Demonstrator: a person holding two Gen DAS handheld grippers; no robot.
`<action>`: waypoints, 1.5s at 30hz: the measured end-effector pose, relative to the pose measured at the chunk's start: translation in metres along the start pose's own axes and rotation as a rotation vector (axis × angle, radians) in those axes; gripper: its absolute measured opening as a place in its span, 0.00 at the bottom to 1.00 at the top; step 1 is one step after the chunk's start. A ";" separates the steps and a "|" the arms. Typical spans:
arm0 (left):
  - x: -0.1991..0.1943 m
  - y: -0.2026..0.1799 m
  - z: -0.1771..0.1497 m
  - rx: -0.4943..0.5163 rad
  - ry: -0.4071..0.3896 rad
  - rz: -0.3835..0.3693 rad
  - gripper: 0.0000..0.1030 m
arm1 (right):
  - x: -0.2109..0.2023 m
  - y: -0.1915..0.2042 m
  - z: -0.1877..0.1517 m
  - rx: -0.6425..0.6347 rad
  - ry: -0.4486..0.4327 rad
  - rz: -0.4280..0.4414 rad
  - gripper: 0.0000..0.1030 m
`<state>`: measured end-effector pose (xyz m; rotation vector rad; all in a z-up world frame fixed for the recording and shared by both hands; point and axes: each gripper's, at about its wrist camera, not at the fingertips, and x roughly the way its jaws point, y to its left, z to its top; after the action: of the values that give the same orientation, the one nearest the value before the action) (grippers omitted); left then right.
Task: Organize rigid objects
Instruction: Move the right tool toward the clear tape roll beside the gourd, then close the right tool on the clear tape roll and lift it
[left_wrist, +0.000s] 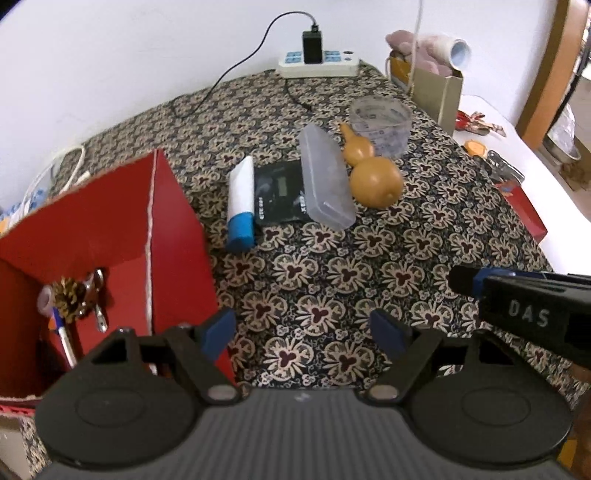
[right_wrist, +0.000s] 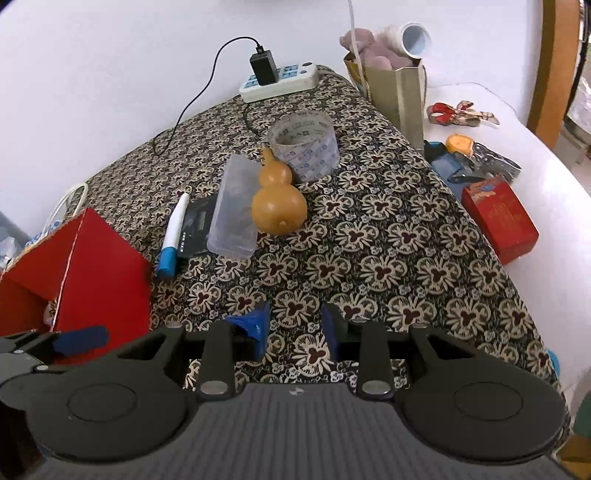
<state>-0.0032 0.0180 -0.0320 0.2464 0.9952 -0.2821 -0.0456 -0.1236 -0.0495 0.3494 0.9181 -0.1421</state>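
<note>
**Left wrist view: both grippers empty over the patterned cloth, loose items clustered ahead**

Left wrist view shows the left gripper (left_wrist: 304, 330) with its jaws spread wide and nothing between them, hanging above the floral tablecloth (left_wrist: 332, 266); just to its left stands an open red box (left_wrist: 110, 236), and inside it lie a pine cone (left_wrist: 70, 297), some metal keys or clips (left_wrist: 96, 295) and a pen (left_wrist: 62, 332); the right gripper (left_wrist: 476, 280) pokes in from the right edge of this view, its jaws hard to read from here.

Right wrist view shows the right gripper (right_wrist: 295, 328) with a modest gap between its blue pads, bare cloth visible through the gap, pinching nothing; the left gripper's tip shows at the lower left, in front of the red box.

Beyond both grippers the things to be organized lie in a cluster on the cloth: a white tube with a blue cap (left_wrist: 242, 203); beside it a black digital scale (left_wrist: 280, 192); a translucent plastic case (left_wrist: 325, 177) resting partly on the scale; a tan gourd (left_wrist: 373, 170) touching the case; a roll of clear tape (left_wrist: 382, 123) upright just behind the gourd.

At the far edge sits a white power strip (left_wrist: 317, 62) with a black charger plugged in; a gold paper bag (left_wrist: 436, 88) stands to the right; a small red carton (right_wrist: 498, 218) lies on the white surface beside the cloth.
</note>
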 end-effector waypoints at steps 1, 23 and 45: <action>-0.001 -0.001 -0.001 0.010 -0.003 0.002 0.81 | 0.001 0.001 -0.003 0.000 0.000 -0.011 0.15; 0.022 -0.025 0.018 -0.074 0.040 0.038 0.82 | 0.021 -0.032 0.017 -0.051 0.057 -0.005 0.15; 0.059 -0.024 0.090 -0.225 0.000 0.043 0.82 | 0.069 -0.071 0.093 -0.135 0.098 0.179 0.15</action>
<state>0.0896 -0.0409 -0.0374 0.0627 1.0109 -0.1289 0.0463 -0.2210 -0.0695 0.3138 0.9827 0.1017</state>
